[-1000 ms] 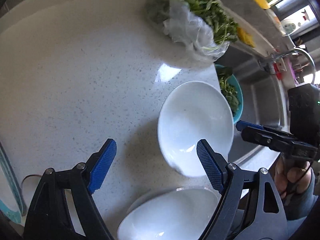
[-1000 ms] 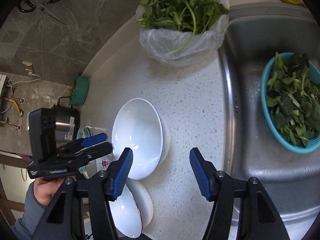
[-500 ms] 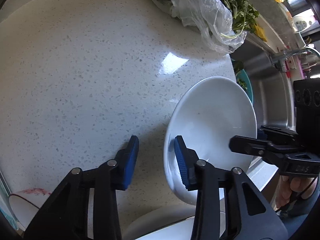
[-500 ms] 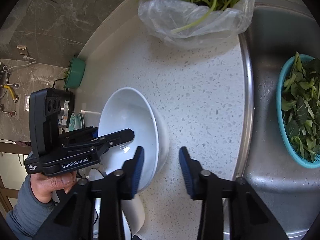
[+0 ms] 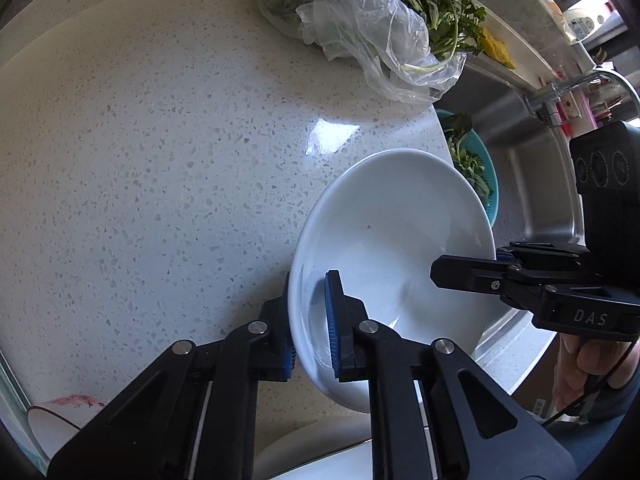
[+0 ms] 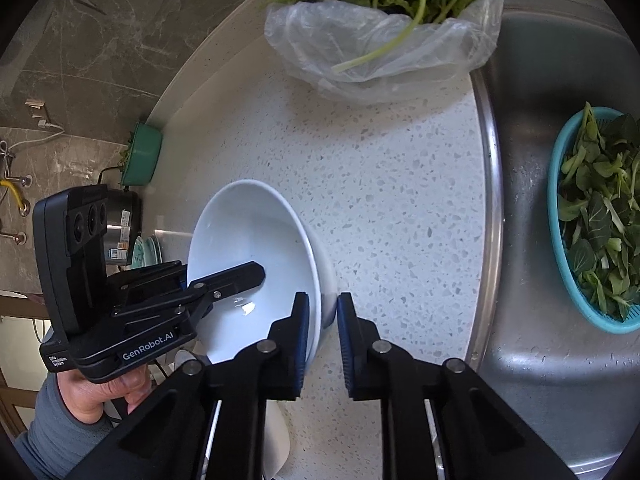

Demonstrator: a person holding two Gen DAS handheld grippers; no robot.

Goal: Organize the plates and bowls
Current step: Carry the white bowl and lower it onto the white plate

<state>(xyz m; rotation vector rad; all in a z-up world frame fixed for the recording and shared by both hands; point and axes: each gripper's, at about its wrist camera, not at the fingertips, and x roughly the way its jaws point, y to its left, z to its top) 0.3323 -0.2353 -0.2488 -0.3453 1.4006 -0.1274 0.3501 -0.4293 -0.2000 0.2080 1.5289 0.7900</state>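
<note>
A white bowl [image 5: 392,232] [image 6: 248,248] sits on the speckled counter [image 5: 160,140], nested in a second white bowl whose wall [image 6: 330,280] shows beneath its rim. My left gripper [image 5: 309,280] is shut on the bowl's near rim, one pad inside and one outside. My right gripper [image 6: 323,300] is shut on the opposite rim, with its left pad inside the bowl. Each gripper appears in the other's view, held by a hand. Another white bowl [image 5: 320,456] lies just below, partly hidden by the fingers.
A plastic bag of greens [image 5: 380,24] [image 6: 380,40] stands at the counter's far side. The steel sink [image 6: 540,120] holds a teal colander of leaves [image 6: 592,220], under a faucet [image 5: 560,92]. A pink-patterned cup [image 5: 56,420] sits at the lower left.
Both grippers came down onto the white bowl and closed from wide open onto opposite sides of its rim. The bowl now fills more of each view.
</note>
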